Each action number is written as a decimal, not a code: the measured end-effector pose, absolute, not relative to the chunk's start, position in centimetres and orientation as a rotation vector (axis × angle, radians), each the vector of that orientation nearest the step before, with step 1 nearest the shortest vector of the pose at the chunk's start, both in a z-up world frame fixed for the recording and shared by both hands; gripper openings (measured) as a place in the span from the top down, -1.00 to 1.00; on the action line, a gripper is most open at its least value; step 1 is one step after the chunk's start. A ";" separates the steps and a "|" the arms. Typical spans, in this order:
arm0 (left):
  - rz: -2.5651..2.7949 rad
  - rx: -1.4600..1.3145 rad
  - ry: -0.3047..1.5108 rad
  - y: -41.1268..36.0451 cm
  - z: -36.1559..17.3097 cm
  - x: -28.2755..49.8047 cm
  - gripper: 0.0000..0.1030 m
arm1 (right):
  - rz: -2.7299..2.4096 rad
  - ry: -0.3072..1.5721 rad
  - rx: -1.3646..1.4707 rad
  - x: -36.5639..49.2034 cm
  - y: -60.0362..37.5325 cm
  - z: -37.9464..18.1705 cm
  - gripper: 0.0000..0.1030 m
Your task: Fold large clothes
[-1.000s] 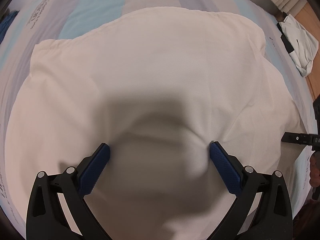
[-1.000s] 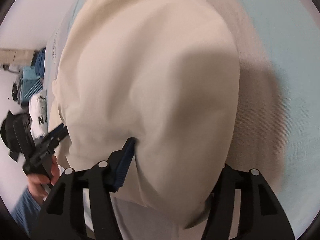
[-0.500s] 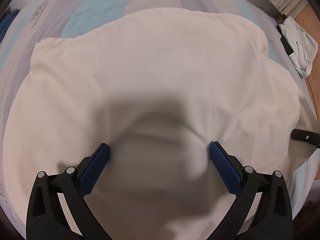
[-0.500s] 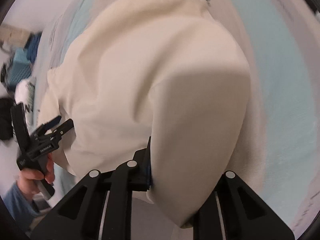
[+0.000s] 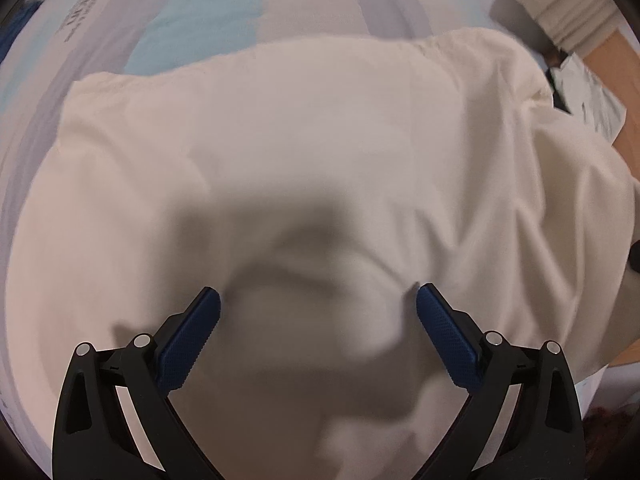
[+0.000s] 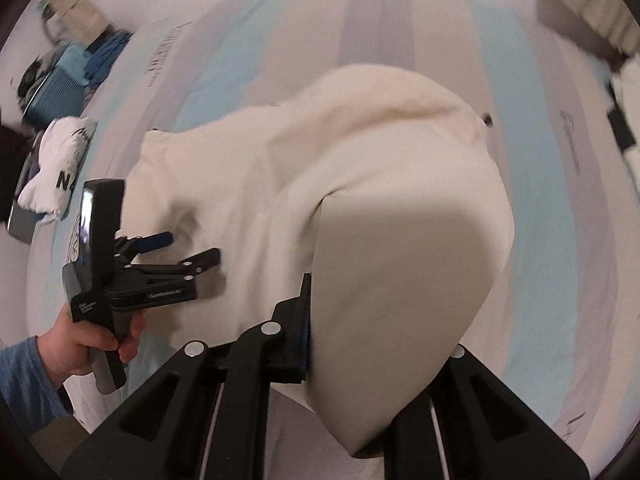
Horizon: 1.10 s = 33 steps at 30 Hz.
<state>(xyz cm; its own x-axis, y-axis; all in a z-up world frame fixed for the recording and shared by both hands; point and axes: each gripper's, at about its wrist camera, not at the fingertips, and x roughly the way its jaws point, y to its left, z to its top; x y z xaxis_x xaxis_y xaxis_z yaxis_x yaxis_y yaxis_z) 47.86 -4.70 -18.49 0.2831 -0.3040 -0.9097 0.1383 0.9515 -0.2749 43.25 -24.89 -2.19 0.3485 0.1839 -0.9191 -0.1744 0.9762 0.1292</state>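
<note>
A cream garment [image 5: 304, 152] was spread over a bedsheet striped in pale blue, grey and white [image 5: 208, 12], and most of the left wrist view was filled by it. The left gripper [image 5: 318, 306] was held above the cloth with its jaws spread wide; its blue textured pads [image 5: 188, 344] were seen either side of a shadowed, rumpled patch, with nothing clamped between them (whether the tips brushed the fabric could not be told).

In the right wrist view, a thick fold of the same garment [image 6: 400, 280] was seen pinched in the right gripper [image 6: 320, 320], whose jaws were closing on it; the cloth was draped over and hid the far finger. From the grip the fabric was drawn up off the sheet [image 6: 224, 60] in a hanging bulge. The left gripper [image 6: 188, 248] appeared at the left, held by a hand [image 6: 80, 344] in a blue sleeve [image 6: 24, 384]. A white printed shirt [image 6: 60, 164] was lying at the bed's left edge, beside a blue case [image 6: 56, 84]
</note>
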 end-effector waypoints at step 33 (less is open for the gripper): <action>-0.098 -0.214 1.165 24.2 -11.6 39.1 -0.88 | 0.550 1.174 -0.373 39.4 5.7 -5.1 0.89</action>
